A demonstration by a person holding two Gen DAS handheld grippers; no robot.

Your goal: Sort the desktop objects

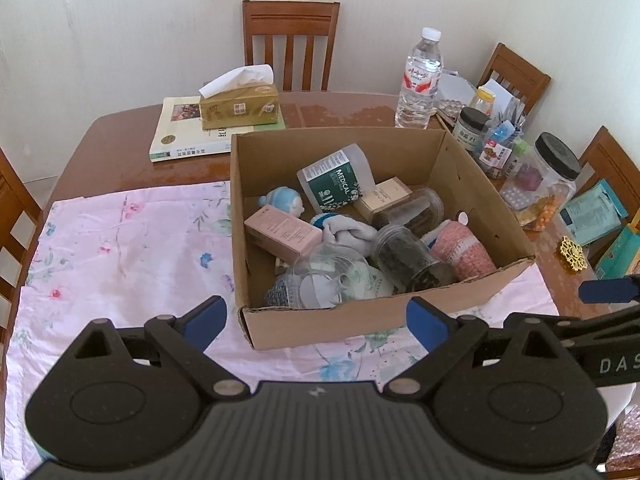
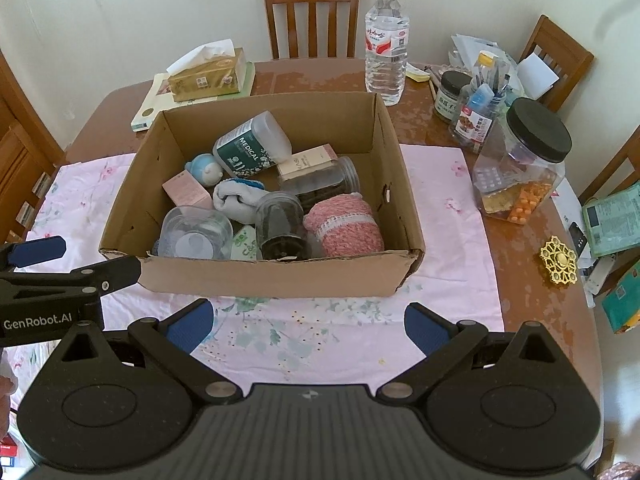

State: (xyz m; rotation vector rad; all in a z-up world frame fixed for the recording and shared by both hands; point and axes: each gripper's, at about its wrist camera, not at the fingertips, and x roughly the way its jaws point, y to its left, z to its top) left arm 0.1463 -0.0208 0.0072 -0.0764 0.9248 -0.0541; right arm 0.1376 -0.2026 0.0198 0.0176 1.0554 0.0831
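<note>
Nearest the cameras, the left hand-held gripper (image 1: 316,322) and the right hand-held gripper (image 2: 309,322) both hover with their blue-padded jaws spread wide and nothing between them, above the pink floral cloth (image 2: 280,344) that covers the near part of the brown wooden desk (image 2: 532,280). Just beyond sits the open brown cardboard box (image 2: 280,276), and the small things lie heaped inside it: a clear plastic jar on its side (image 2: 196,232), a dark-filled glass jar (image 2: 280,228), a pink knitted roll (image 2: 344,228), a grey-white sock bundle (image 2: 236,200), a pink carton (image 2: 186,192), a blue-and-white toy figure (image 2: 206,168) and a green-labelled medical bottle (image 2: 248,148). This fits either a box filled by sorting or a box about to be emptied, so I name no move. Whichever it is, any grasp in the box does best from straight above, jaws across a jar's narrow width, since the round jars will likely roll. Farther off, a large black-lidded clear jar (image 2: 520,168), a gold filigree ornament (image 2: 559,262), a tall clear water bottle (image 2: 386,44) and a gold tissue box on a book (image 2: 206,76) stand on the desk; the smaller clutter at the right rear is too crowded to tell apart surely.
</note>
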